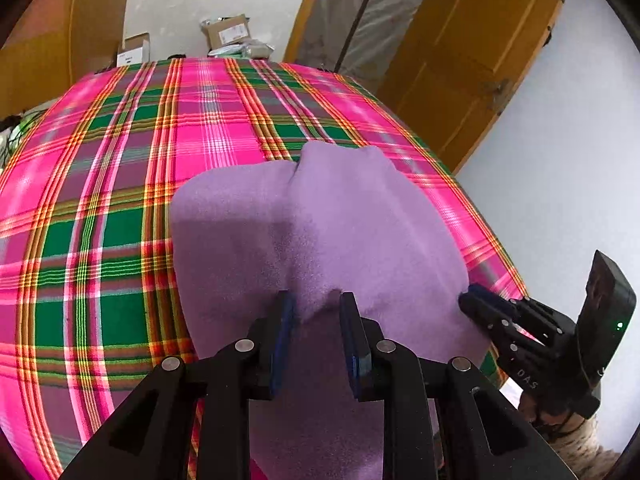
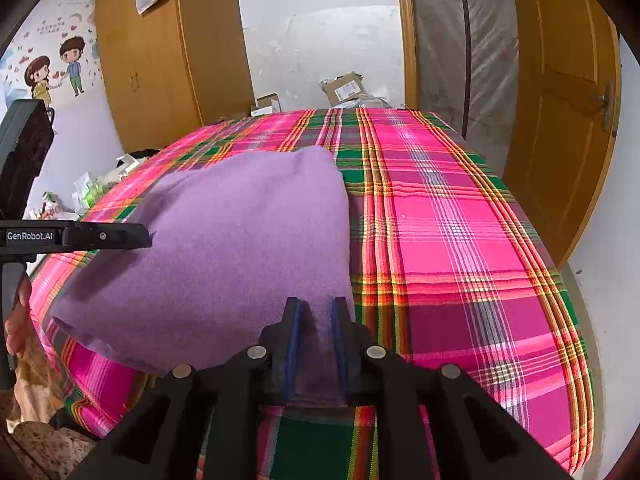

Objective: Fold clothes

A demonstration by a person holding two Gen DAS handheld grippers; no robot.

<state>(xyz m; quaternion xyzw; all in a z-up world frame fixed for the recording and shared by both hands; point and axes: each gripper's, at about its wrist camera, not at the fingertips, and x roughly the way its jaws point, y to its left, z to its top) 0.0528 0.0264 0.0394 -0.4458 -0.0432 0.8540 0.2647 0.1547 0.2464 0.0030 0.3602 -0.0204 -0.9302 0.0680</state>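
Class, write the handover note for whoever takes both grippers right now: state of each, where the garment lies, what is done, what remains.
Left gripper: jaws part open, purple garment bunched between them at its near edge.
Right gripper: jaws narrowly apart around the garment's near right corner; grip uncertain.
Garment lies on the plaid bedcover, apparently already folded over.
Left: finish folding and smooth it.

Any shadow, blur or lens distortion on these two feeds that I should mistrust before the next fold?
Left wrist: a shadow darkens the purple cloth near the left gripper; the plaid cover bulges from fisheye. Right wrist: even light, sharp cloth, door frames bowed.
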